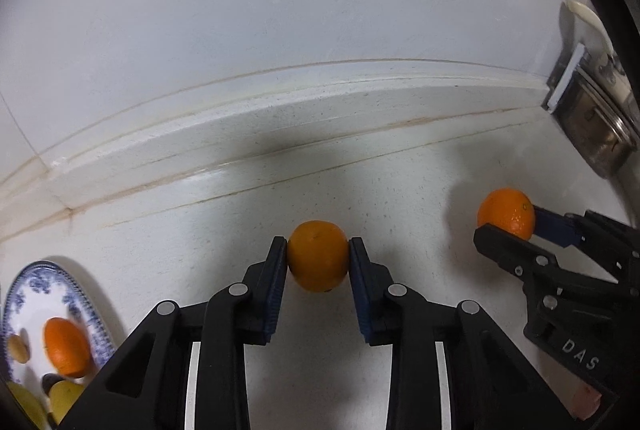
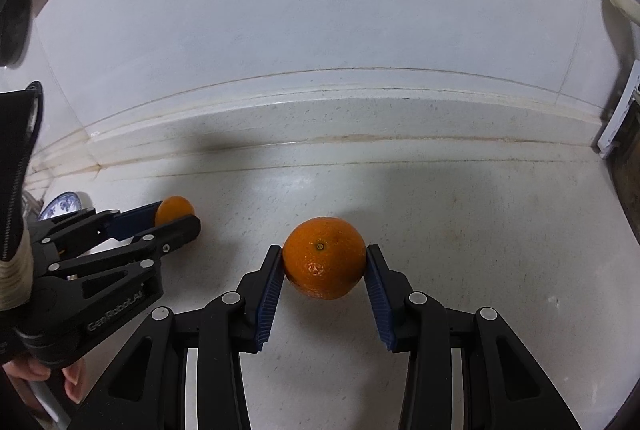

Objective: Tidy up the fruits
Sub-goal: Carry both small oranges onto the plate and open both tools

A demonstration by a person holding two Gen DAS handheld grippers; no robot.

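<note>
1. Our left gripper (image 1: pixel 318 256) is clamped on an orange (image 1: pixel 318 256), with both blue pads pressed against its sides; the fruit sits right between the fingertips, just ahead of the gripper body.
2. Our right gripper (image 2: pixel 324 258) holds a second orange (image 2: pixel 324 257) in the same way, its stem end facing the camera (the pads splay slightly outward around it).
3. From the left wrist view, the right gripper (image 1: pixel 510 226) shows off to the right of our left one, with its orange (image 1: pixel 506 216) between a black finger below and a blue pad behind.
4. From the right wrist view, the left gripper (image 2: pixel 178 216) lies off to the left, with its orange (image 2: pixel 174 210) partly hidden by the fingers.
5. The two held oranges are well apart, and both are over the white counter (image 1: pixel 400 198); whether they touch it we cannot tell.
6. Low and to the left of our left gripper sits a blue-patterned plate (image 1: pixel 60 278), which carries a third orange (image 1: pixel 66 348), a small brownish fruit (image 1: pixel 18 348) and some yellow fruit (image 1: pixel 64 396) at its near edge.
7. Far to the right of the left gripper, a metal pot (image 1: pixel 596 126) stands by the wall.
</note>
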